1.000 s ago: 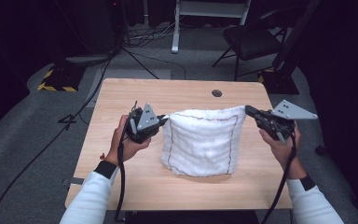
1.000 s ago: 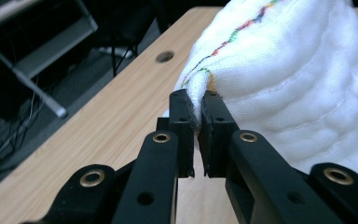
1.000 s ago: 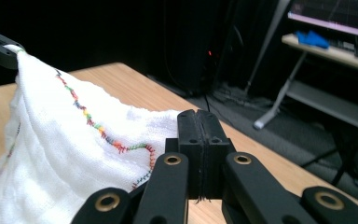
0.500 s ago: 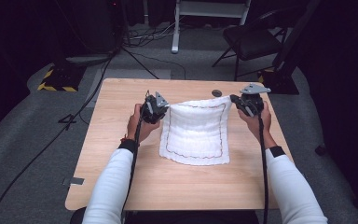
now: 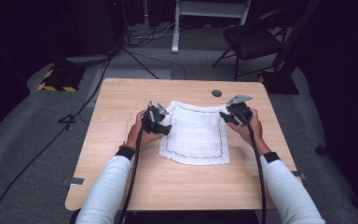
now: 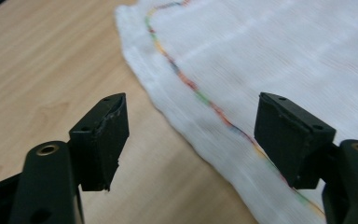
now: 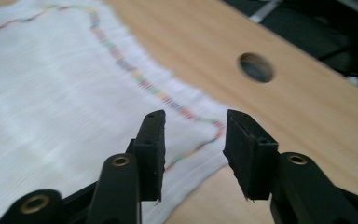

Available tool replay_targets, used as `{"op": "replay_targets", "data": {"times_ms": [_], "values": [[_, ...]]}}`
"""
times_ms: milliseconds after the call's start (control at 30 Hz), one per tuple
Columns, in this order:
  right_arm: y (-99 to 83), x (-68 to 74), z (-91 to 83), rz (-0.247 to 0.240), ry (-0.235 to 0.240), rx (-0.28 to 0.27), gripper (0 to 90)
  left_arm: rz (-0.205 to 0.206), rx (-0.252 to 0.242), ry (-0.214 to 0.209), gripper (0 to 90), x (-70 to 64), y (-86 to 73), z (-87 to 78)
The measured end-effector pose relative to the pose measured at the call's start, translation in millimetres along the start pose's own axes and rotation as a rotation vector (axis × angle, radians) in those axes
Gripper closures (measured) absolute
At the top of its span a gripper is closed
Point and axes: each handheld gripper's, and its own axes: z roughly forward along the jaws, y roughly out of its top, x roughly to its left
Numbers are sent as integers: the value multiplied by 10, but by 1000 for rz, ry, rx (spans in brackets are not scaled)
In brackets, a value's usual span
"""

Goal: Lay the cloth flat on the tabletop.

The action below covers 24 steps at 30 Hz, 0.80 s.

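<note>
Looking down the table [image 5: 121, 186], I have it bare except for the white cloth [image 5: 196, 135], which lies flat at the middle between my two hands, its stitched coloured border running just inside the hem. It looks a little longer toward and away from me than across, though the difference is slight.

My left gripper [image 5: 157, 120] sits at the cloth's left edge near the far corner; my right gripper [image 5: 234, 115] sits at the far right corner. Both are equally close to the fabric, so neither hand has the advantage.

In the left gripper view the jaws stand wide apart and hold nothing: the hem [image 6: 177, 126] runs diagonally between them, with one jaw over bare wood and the other over fabric. In the right gripper view the jaws are parted more narrowly, also empty, and the cloth's corner [image 7: 209, 135] lies right in the gap between them, just ahead of the tips.

I judge that any next grab turns on that corner lying straight ahead of the right jaws, and the edge crossing the left pair.

Nothing blocks either hand. The cable hole [image 5: 216, 93] in the tabletop lies beyond the right corner, clear of the cloth.
</note>
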Motion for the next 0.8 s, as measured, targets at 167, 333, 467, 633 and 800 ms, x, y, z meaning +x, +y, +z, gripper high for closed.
{"op": "replay_targets", "data": {"times_ms": [167, 333, 467, 633, 800], "values": [[-299, 258, -142, -47, 139, 26, 415, 39, 26, -70, 214, -166, -167, -83], [-560, 447, -248, -90, 193, 60, 345, 68, 52, -105, 211, -330, -306, -141], [-696, 487, -332, -95, 203, 79, 325, 58, 54, -110, 214, -395, -407, -177], [-879, 543, -415, -98, 216, 87, 358, 70, 39, -81, 216, -492, -507, -265], [-1005, 542, -530, -57, 209, 83, 362, 81, 26, -84, 221, -594, -575, -331]]}}
